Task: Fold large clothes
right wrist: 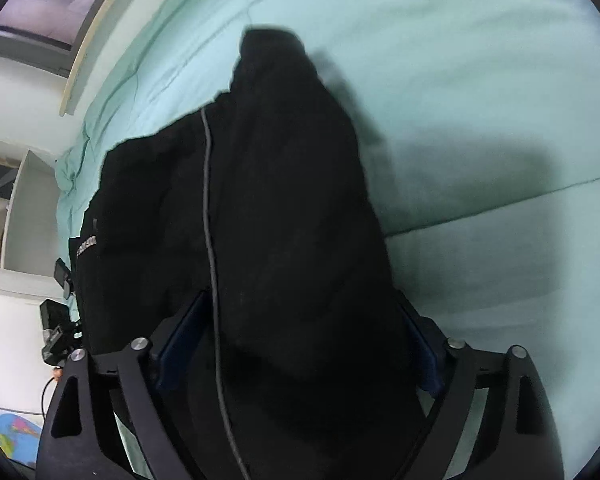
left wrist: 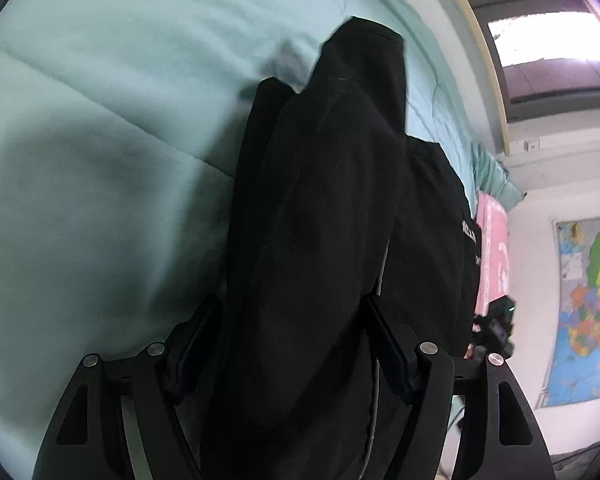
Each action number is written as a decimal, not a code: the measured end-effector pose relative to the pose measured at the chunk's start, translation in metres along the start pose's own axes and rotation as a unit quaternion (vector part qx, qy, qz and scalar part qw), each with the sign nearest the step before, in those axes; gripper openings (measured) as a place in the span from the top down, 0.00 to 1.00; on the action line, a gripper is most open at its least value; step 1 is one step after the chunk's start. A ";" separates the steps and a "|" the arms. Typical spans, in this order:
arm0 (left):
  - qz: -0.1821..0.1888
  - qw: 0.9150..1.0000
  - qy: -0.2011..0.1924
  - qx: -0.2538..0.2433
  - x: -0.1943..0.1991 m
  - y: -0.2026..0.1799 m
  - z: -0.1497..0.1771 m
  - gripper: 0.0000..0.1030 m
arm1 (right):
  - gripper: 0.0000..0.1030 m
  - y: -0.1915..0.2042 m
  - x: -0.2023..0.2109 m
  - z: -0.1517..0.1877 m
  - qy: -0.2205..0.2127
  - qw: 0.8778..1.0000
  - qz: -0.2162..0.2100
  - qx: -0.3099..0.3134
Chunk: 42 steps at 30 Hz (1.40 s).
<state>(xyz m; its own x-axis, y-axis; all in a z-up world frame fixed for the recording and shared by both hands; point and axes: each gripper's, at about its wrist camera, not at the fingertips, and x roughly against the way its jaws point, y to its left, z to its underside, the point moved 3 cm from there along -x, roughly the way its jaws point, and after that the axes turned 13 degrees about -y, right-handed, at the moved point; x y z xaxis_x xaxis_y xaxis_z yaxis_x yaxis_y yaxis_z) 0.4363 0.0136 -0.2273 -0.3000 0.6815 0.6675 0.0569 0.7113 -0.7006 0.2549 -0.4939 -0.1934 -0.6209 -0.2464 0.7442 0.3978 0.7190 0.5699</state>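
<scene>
Left gripper (left wrist: pixel 292 344): jaws part-way closed, a thick bunch of the black garment (left wrist: pixel 320 208) filling the gap between the fingers. Looks clamped.

Right gripper (right wrist: pixel 300 344): same picture, jaws pinched in on a wad of the same garment (right wrist: pixel 292 220), blue pads (right wrist: pixel 180 344) pressed to the cloth.

Garment held up between both grippers, hanging above the bed (left wrist: pixel 100 140); lower end droops toward the quilt, whether touching I cannot tell. Motion blur at the edges.

Progress, my reading: early to middle. Cloth is gathered and lifted, not laid flat; no tidy fold visible. Spreading, folding and smoothing remain.

Materials: garment is matte, heavy, soft black fabric, falling in rounded folds. A thin grey cord or seam line (right wrist: pixel 210 220) runs down it; small white lettering (left wrist: pixel 470 232) near one edge, unreadable. Quilt is pale mint, padded, stitched in broad panels, lightly wrinkled.
</scene>
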 end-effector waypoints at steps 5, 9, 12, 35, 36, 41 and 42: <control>0.019 1.000 0.003 0.015 -0.007 0.005 0.001 0.29 | 0.12 0.000 -0.015 0.004 0.007 0.999 -0.032 -0.014; 0.067 0.998 0.002 0.004 0.006 -0.010 0.003 0.50 | 0.42 0.017 -0.002 0.008 0.005 0.998 -0.059 0.021; 0.063 0.998 0.007 -0.010 0.009 -0.017 0.005 0.50 | 0.42 0.025 0.004 0.013 0.012 0.997 -0.053 0.052; 0.037 0.983 -0.115 -0.140 0.126 -0.173 0.067 0.72 | 0.62 0.143 0.119 0.087 -0.061 0.978 -0.100 0.172; 0.038 0.982 -0.120 -0.143 0.139 -0.175 0.073 0.72 | 0.62 0.145 0.121 0.089 -0.063 0.978 -0.102 0.173; 0.038 0.981 -0.114 -0.150 0.173 -0.176 0.111 0.72 | 0.62 0.143 0.133 0.094 -0.055 0.980 -0.099 0.161; 0.036 0.982 -0.110 -0.150 0.177 -0.175 0.120 0.72 | 0.62 0.144 0.131 0.091 -0.052 0.982 -0.092 0.159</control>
<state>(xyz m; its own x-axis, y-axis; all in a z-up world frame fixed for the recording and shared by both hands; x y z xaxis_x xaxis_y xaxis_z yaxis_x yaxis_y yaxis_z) 0.2592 -0.0107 -0.0171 -0.4808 0.7020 0.5254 0.3536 0.7035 -0.6164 0.1694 -0.3631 -0.0457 -0.7341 -0.3357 0.5902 0.0511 0.8395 0.5410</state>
